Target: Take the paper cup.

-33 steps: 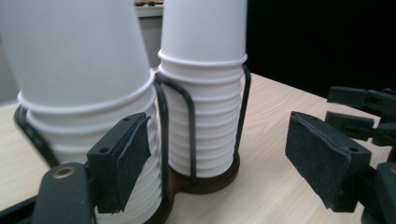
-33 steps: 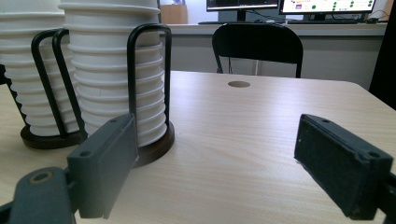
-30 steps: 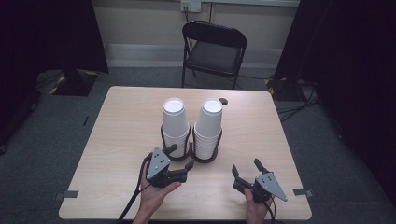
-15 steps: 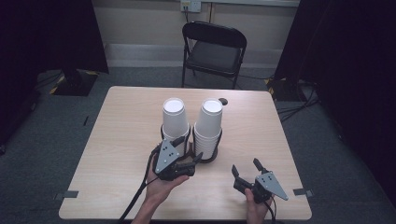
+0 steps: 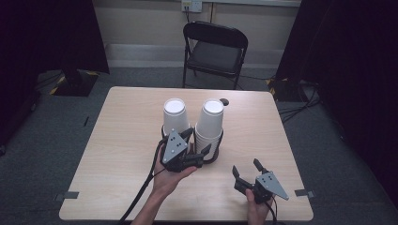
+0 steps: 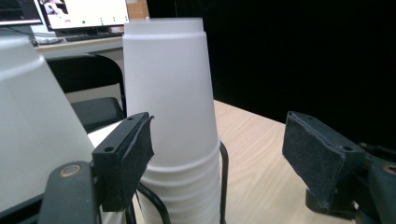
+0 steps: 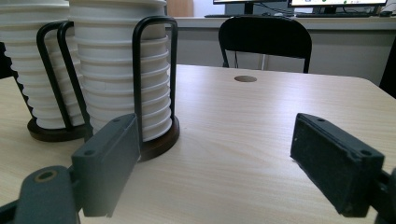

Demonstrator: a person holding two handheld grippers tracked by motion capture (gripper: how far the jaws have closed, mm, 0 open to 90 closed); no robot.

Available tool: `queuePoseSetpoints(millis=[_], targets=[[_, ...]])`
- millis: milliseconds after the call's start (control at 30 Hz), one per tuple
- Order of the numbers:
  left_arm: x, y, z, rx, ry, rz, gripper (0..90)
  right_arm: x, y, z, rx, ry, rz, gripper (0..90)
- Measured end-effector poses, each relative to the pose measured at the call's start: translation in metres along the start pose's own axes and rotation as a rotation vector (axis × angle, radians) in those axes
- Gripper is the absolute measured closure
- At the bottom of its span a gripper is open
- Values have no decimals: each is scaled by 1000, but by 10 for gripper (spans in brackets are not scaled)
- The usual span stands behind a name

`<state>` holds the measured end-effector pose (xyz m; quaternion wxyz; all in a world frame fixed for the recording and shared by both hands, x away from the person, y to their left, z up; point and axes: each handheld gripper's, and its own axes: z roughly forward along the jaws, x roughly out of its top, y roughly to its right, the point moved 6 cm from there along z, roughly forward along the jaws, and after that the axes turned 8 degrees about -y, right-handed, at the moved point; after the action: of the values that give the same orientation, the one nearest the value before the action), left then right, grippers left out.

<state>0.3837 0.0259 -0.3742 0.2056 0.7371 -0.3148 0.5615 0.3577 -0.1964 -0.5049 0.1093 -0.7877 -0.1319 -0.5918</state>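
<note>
Left gripper view has the left claw point(image 6: 217, 126) released, jaws spread just before the right-hand stack of white cups point(image 6: 168, 84), upside down in a wire holder point(image 6: 223, 177) on the counter point(image 6: 261, 154). Likely light and easily crushed, the top cup wants a gentle pinch across its upper wall. The right claw point(image 5: 246, 168) rests released.

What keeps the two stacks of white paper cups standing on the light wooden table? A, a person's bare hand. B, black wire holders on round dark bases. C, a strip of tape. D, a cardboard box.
B: in the right gripper view, black wire loops rise from a round dark base around each stack of white cups.
</note>
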Motion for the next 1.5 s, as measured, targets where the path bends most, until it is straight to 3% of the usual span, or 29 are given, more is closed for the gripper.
queuePoseSetpoints(millis=[367,467,800,1000,1067,1233,1367,1500], targets=[[20,-9,15,3,-9,-29,204,0,0,1,-3,-5,-2,149],[24,-9,20,-2,-17,-21,162,0,0,1,-1,-11,1,149],[37,-10,29,-2,-26,-7,155,0,-1,1,3,-8,-7,150],[44,-15,35,33,-36,12,155,0,-1,1,5,-10,-8,150],[45,-16,37,23,-36,3,155,0,-1,1,11,-10,-7,150],[47,-20,43,54,-44,-14,163,0,-1,1,21,-12,-8,150],[47,-20,48,72,-52,-6,160,0,-1,1,21,-13,-8,151],[49,-20,55,97,-66,27,159,0,-1,1,25,-12,-8,152]])
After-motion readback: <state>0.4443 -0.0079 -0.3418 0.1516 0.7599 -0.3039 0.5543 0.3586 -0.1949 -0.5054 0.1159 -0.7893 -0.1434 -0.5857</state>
